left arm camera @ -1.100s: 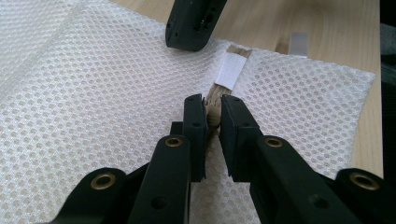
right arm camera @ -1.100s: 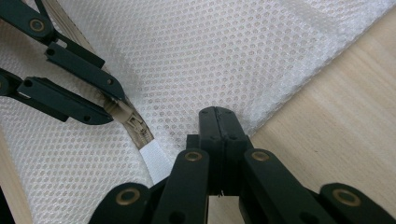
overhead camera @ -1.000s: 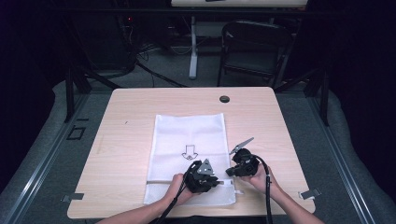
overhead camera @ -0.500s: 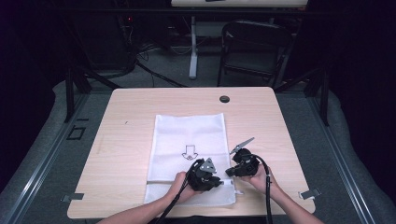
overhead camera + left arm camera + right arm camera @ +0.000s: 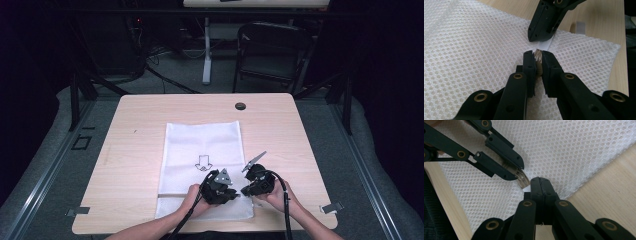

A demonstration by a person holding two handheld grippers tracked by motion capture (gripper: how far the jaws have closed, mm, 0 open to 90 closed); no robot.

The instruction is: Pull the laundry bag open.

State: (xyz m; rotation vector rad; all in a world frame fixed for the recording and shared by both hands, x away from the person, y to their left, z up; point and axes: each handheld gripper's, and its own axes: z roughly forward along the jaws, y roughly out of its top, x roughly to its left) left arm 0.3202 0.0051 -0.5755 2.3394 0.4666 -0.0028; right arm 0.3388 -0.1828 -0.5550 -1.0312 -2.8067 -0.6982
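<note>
A white mesh bag (image 5: 202, 145) with a black arrow printed on it lies flat on the table, and its zipper runs along the near end. In the left gripper view, my left gripper (image 5: 538, 56) is shut on the small metal zipper pull (image 5: 538, 53). Just beyond it my right gripper (image 5: 543, 37) pinches the bag's white tab (image 5: 544, 46). The right gripper view shows my right gripper (image 5: 540, 181) shut on that edge of the bag, with the zipper pull (image 5: 522, 180) in the left gripper's jaws close by. From above, the left gripper (image 5: 234, 194) and right gripper (image 5: 245, 191) meet tip to tip.
The wooden table (image 5: 135, 165) has bare wood to the left, right and far side of the bag. A small black round cap (image 5: 240, 106) sits near the far edge. A folding chair (image 5: 272, 50) stands behind the table.
</note>
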